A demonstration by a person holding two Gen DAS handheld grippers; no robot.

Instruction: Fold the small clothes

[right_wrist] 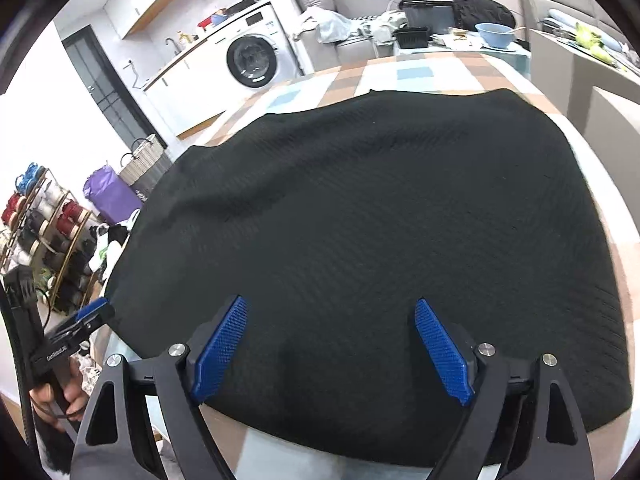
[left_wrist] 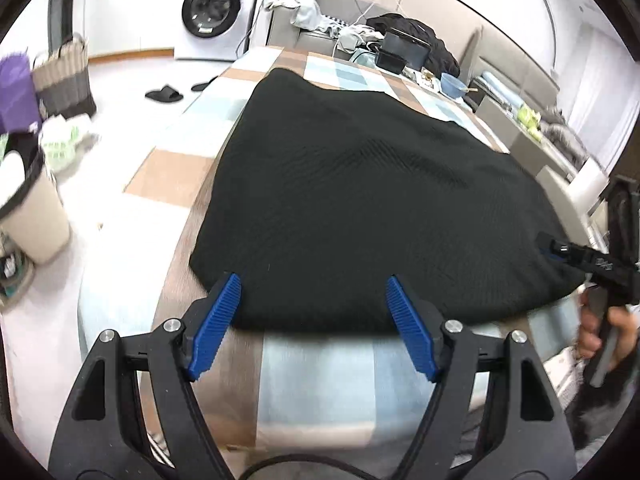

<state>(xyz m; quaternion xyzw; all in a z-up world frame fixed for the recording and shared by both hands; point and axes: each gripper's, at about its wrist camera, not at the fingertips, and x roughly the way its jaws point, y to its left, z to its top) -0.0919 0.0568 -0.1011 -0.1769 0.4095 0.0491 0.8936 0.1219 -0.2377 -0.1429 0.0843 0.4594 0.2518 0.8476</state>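
Note:
A black knit garment (left_wrist: pixel 360 200) lies spread flat on the checked tablecloth (left_wrist: pixel 320 376); it fills the right wrist view (right_wrist: pixel 380 240). My left gripper (left_wrist: pixel 314 284) is open and empty, its blue pads at the garment's near edge, left part. My right gripper (right_wrist: pixel 328 308) is open and empty, hovering over the garment's near edge. The right gripper also shows in the left wrist view (left_wrist: pixel 576 256) at the garment's right corner. The left gripper shows in the right wrist view (right_wrist: pixel 88 316) at the left corner.
A washing machine (left_wrist: pixel 212 12) stands at the back. A bin (left_wrist: pixel 32 208), baskets (left_wrist: pixel 64 80) and slippers (left_wrist: pixel 164 94) are on the floor to the left. A black box (left_wrist: pixel 400 54) and a blue bowl (left_wrist: pixel 454 82) sit at the table's far end. A shoe rack (right_wrist: pixel 40 220) is on the left.

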